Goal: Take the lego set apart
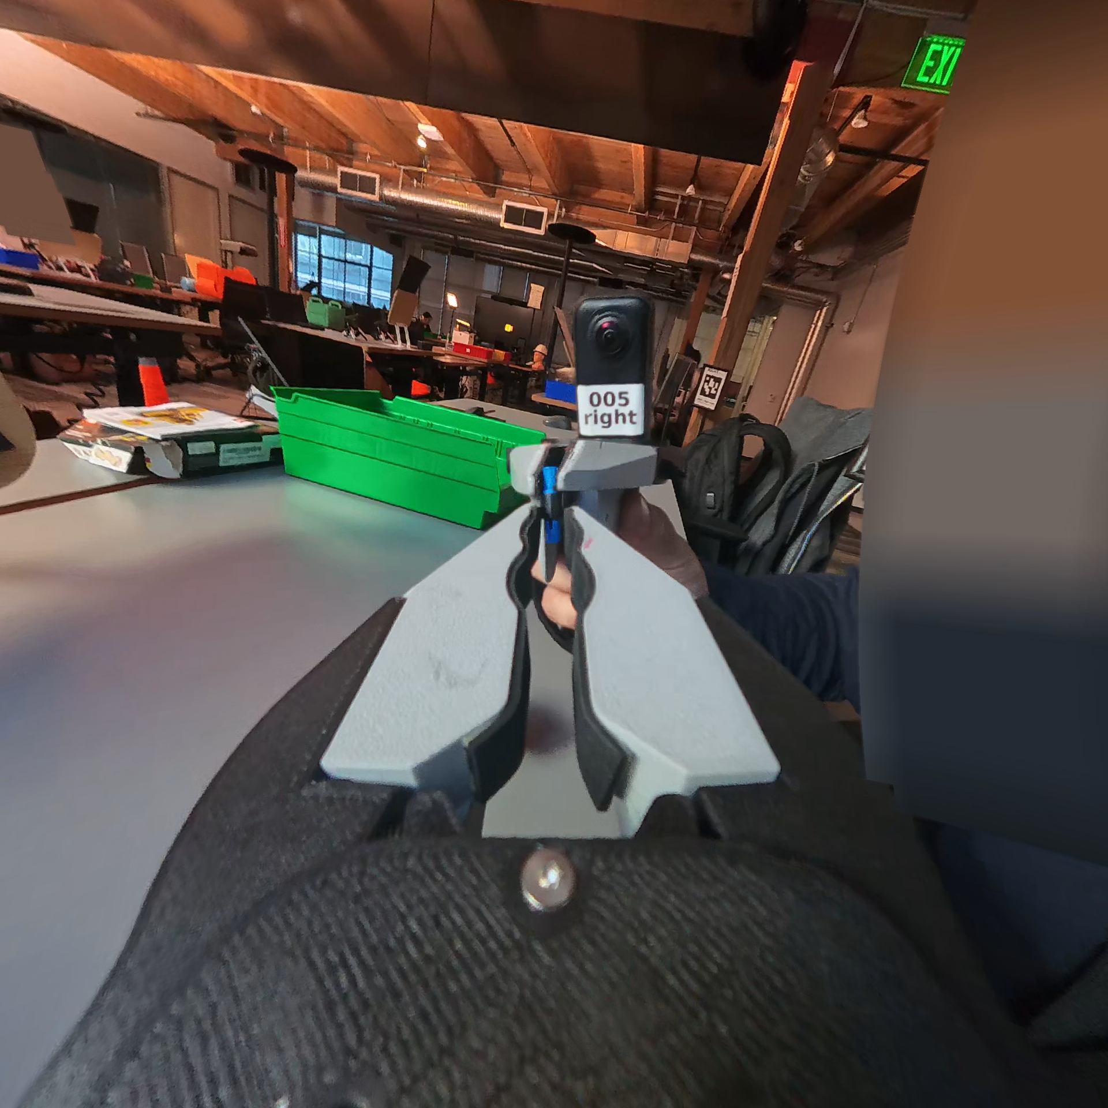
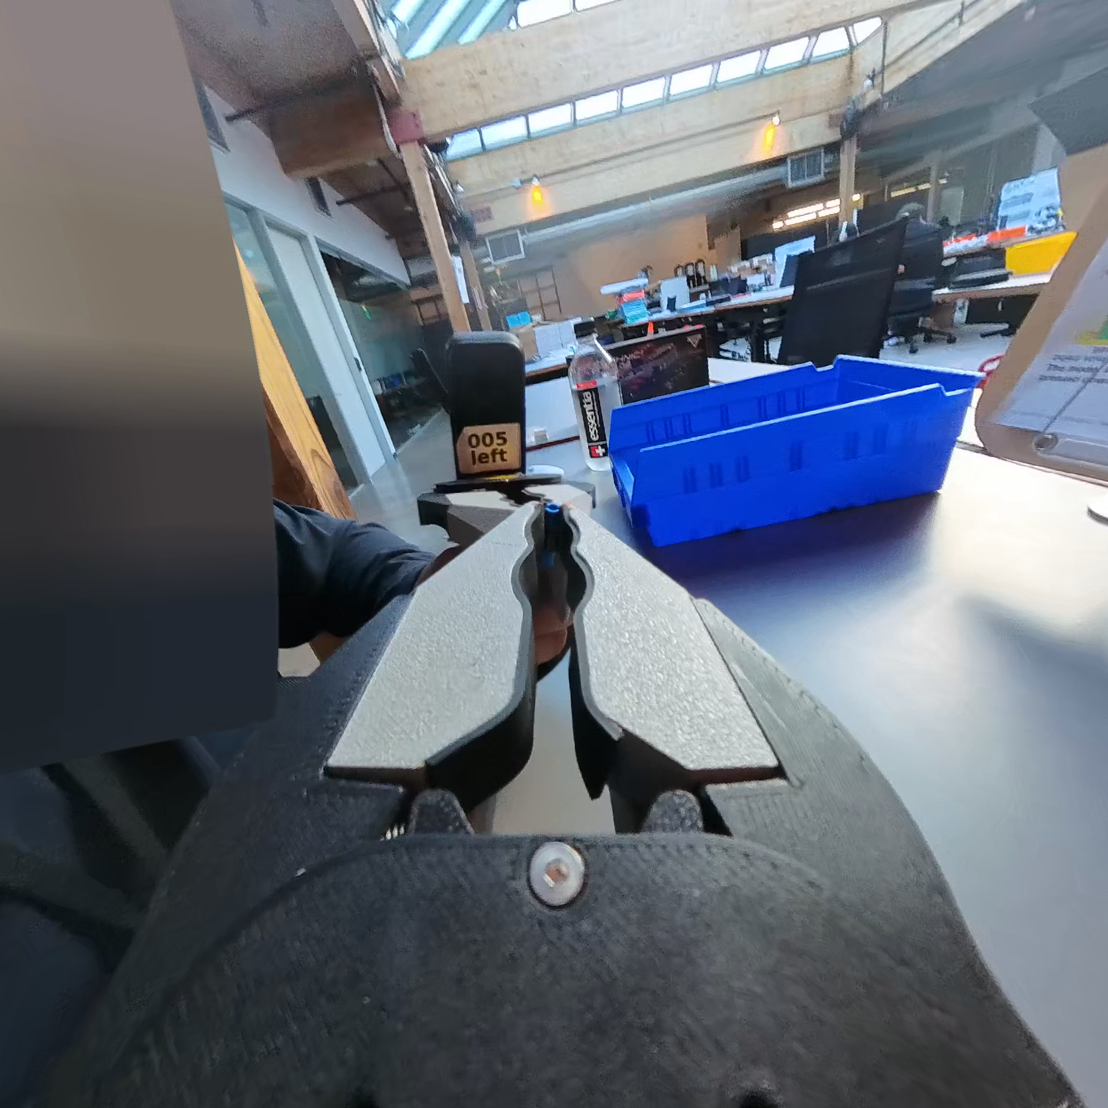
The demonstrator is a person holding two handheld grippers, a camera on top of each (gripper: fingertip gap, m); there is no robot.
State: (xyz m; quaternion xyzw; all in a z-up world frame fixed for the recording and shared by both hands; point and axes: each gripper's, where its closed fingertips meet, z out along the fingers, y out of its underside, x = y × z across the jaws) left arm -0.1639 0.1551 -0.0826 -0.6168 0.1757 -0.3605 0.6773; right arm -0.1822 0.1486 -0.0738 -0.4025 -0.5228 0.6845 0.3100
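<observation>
1. While both tips meet above the bench [image 1: 180, 599], the left hand-held gripper [image 1: 548, 539] and right hand-held gripper [image 2: 554, 536] each pinch the small blue lego piece [image 1: 550, 479] between them.
2. Green bin [image 1: 390, 455] and blue bin [image 2: 779, 443] stand toward the bench's far edges.

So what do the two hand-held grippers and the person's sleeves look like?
Each hand-held gripper, left and right, has two long grey wedge fingers with wavy black pads, on a dark textured body with a silver screw. A black camera with a white label tops each. The sleeve is dark navy.
</observation>
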